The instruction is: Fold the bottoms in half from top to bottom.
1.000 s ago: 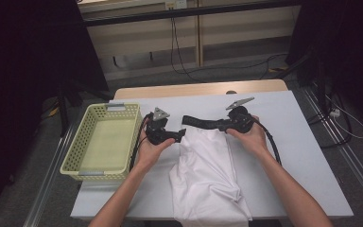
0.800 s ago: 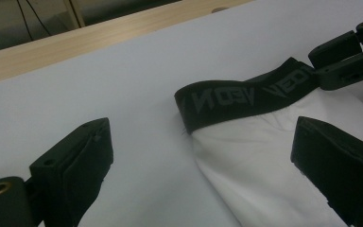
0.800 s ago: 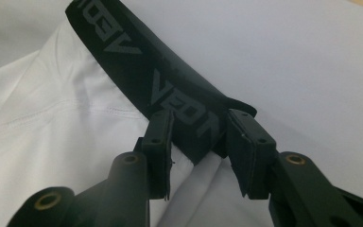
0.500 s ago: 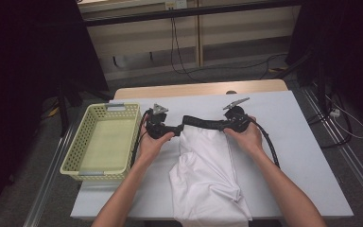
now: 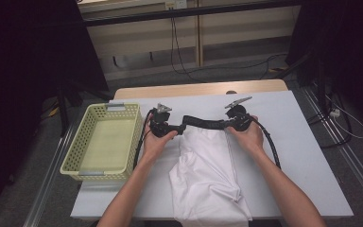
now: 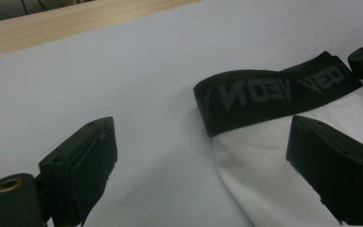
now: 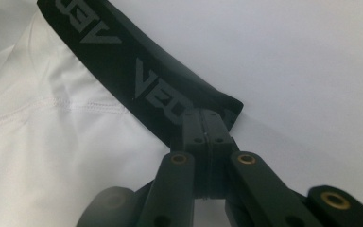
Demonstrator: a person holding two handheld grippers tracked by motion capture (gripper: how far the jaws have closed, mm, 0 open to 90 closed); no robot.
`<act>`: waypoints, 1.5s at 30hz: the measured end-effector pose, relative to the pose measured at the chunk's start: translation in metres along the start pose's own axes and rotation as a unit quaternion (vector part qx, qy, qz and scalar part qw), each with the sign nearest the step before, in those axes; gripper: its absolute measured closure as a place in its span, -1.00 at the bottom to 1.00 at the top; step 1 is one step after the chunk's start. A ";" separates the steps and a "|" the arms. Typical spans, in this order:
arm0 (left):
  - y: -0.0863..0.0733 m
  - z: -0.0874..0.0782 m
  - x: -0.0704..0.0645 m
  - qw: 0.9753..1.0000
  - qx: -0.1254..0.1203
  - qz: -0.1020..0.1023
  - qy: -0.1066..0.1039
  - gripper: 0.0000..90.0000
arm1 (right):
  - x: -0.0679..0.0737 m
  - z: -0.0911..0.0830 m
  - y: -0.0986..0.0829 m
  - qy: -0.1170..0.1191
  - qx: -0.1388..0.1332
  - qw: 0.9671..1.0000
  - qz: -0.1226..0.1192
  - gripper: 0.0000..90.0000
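Pale grey-white table surface (image 5: 302, 156) fills the near ground, and a white garment (image 5: 210, 179) lies spread down its middle, the lower end reaching the near edge and its black waistband (image 5: 203, 123) stretched crosswise at the far end. Both forearms come in from the near side, angling outward so the hands sit level with that waistband, one at each end. The left gripper (image 5: 177, 128) rests beside the band's left end with its jaws spread wide; in the left gripper view the band's folded end (image 6: 269, 97) lies between them, nearer the right-hand jaw and touching neither, with one jaw over bare table and the other over white cloth. The right gripper (image 5: 228, 124) has its jaws pressed together on the band's right end, and the right gripper view shows the lettered black band (image 7: 137, 71) running away from that pinch across the white fabric. To the left of the garment stands a yellow-green mesh basket (image 5: 82, 142), just beside the left hand's cable. Beyond the table's far wooden edge (image 5: 198, 90) the floor is dim, with cables trailing across it and dark curtains to either side.
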State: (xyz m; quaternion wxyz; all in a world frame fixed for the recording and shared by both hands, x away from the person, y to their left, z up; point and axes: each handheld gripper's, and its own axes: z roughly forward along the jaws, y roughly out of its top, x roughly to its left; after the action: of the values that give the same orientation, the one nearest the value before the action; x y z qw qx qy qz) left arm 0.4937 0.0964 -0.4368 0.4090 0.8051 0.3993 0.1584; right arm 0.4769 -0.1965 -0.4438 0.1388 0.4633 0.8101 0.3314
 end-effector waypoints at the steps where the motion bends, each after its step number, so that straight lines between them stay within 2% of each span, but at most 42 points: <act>1: 0.000 0.001 -0.001 1.000 0.001 0.001 0.000 -0.79 | 0.000 0.000 0.000 -0.003 0.002 1.000 -0.002 0.73; 3: -0.001 0.004 -0.002 1.000 0.002 0.000 -0.001 -0.79 | 0.001 0.002 0.000 -0.003 0.003 1.000 -0.006 0.56; 6: -0.001 0.006 -0.003 1.000 0.006 0.008 0.002 -0.79 | 0.002 0.005 0.000 -0.021 -0.001 1.000 -0.007 0.38; 9: 0.000 0.009 -0.003 1.000 0.005 0.004 0.003 -0.79 | 0.005 0.009 0.001 -0.027 -0.005 1.000 -0.012 0.39; 16: 0.000 0.015 -0.001 1.000 0.007 -0.002 0.009 -0.77 | 0.018 0.009 0.004 -0.055 0.003 0.996 -0.066 0.63; 18: 0.001 0.016 -0.001 1.000 0.007 -0.006 0.008 -0.77 | 0.017 0.009 0.005 -0.050 0.000 0.997 -0.060 0.76; 20: 0.002 0.016 -0.001 1.000 0.007 -0.006 0.007 -0.77 | 0.012 0.007 0.005 -0.040 -0.007 0.998 -0.040 0.92; 24: 0.003 0.016 -0.001 1.000 0.007 -0.006 0.007 -0.77 | 0.003 0.006 0.005 -0.016 -0.013 1.000 -0.010 0.98; 30: 0.001 0.020 0.001 1.000 0.008 -0.013 0.007 -0.77 | -0.005 0.007 0.005 -0.016 -0.019 1.000 0.007 0.98; 35: -0.001 0.022 0.000 1.000 0.014 -0.013 0.004 -0.77 | -0.006 0.009 0.007 -0.019 -0.018 1.000 0.005 0.98; 38: -0.001 0.023 -0.001 1.000 0.013 -0.013 0.003 -0.75 | -0.007 0.010 0.006 -0.029 -0.019 0.999 0.002 0.98; 41: 0.000 0.024 -0.001 1.000 0.013 -0.012 0.004 -0.75 | -0.010 0.010 0.005 -0.021 -0.021 0.999 0.011 0.97; 43: 0.000 0.025 -0.002 1.000 0.012 -0.008 0.020 -0.75 | -0.010 0.010 0.004 -0.020 -0.022 0.999 0.013 0.90; 45: 0.000 0.026 -0.001 1.000 0.013 -0.011 0.017 -0.75 | -0.011 0.011 0.004 -0.006 -0.021 1.000 0.018 0.71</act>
State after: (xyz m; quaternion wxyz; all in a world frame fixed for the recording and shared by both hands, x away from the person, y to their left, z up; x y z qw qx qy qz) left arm 0.5080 0.0823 -0.4526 0.3934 0.8030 0.4169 0.1630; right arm 0.4913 -0.2003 -0.4502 0.1471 0.4766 0.7937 0.3481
